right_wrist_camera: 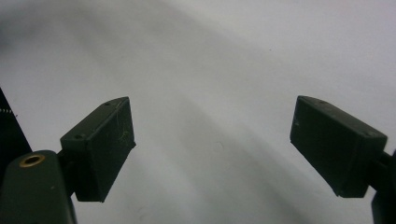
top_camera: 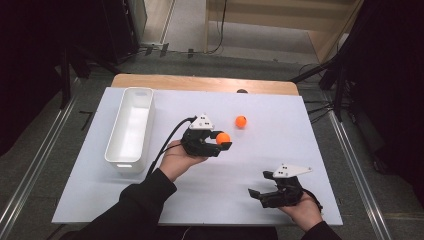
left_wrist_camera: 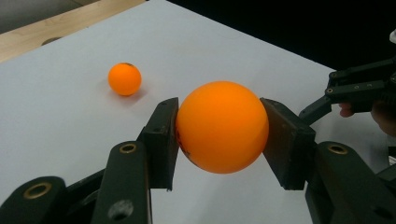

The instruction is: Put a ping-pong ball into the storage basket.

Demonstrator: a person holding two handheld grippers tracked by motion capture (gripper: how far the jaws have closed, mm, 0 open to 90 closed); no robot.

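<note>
Left gripper [top_camera: 223, 141]: clamped on ball [top_camera: 223, 138], held above the mat [top_camera: 280, 120], right of the bin [top_camera: 130, 129].
Second ball [top_camera: 241, 121]: lay on mat, farther from bin.
Right gripper [top_camera: 261, 184]: jaws stood wide, nothing between.

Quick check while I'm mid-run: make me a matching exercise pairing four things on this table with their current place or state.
Things:
1. left gripper
2. right gripper
3. loose orange ball
4. white bin

Places or states:
A. lying alone on the white sheet, touched by nothing
B. standing at the left side of the table
C. shut on an orange ball, held above the sheet
D. jaws wide apart with nothing between them

Pairs: 1-C, 2-D, 3-A, 4-B
</note>
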